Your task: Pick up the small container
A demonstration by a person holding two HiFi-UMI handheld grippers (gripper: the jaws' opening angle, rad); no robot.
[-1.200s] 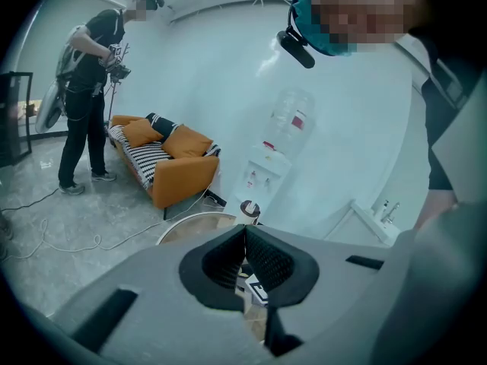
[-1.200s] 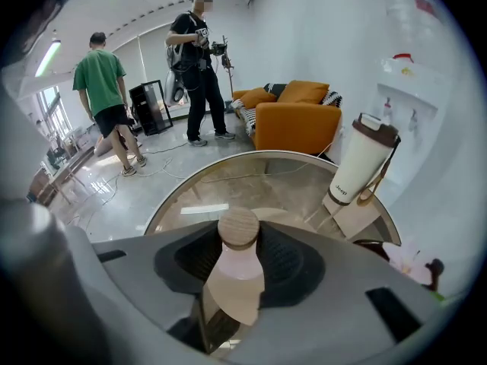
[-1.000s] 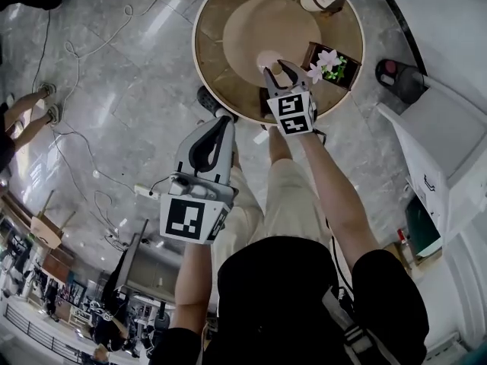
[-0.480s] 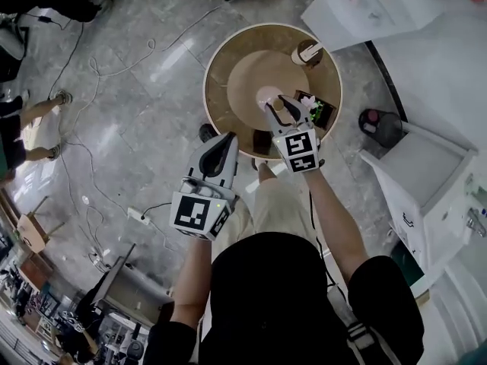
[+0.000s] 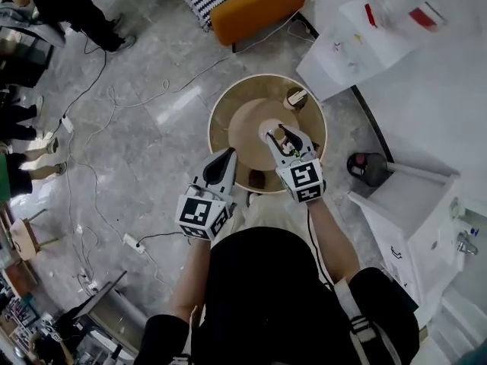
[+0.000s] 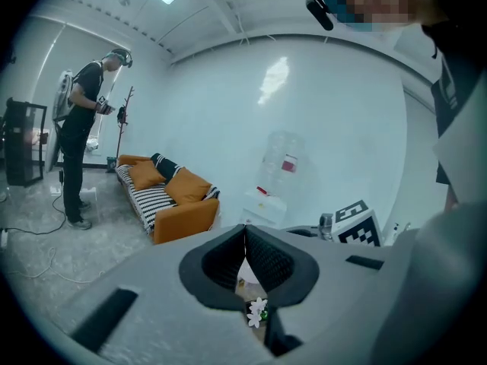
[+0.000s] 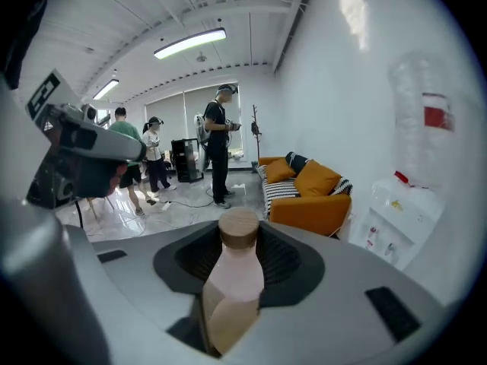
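Note:
The small container [image 7: 235, 274] is a pale pink bottle with a round wooden lid. My right gripper [image 7: 240, 238] is shut on its body and holds it upright. In the head view the right gripper [image 5: 283, 134] carries the container [image 5: 275, 136] high above the round wooden table [image 5: 225, 117]. My left gripper [image 5: 227, 153] hangs to the left, over the table's near edge. Its jaw tips meet in the left gripper view, so the left gripper [image 6: 245, 231] is shut with nothing in it. A white flower [image 6: 257, 311] shows through the gap below the tips.
A lidded jar [image 5: 295, 97] stands at the table's far right. An orange sofa [image 5: 259, 2] and a white cabinet [image 5: 358, 44] lie beyond. A black round object [image 5: 368, 166] sits on the floor at right. Cables [image 5: 114, 97] trail over the marble floor, and people stand at left.
Both grippers have risen, the right one with the container in it. The head camera has risen too, so the table looks smaller and farther below.

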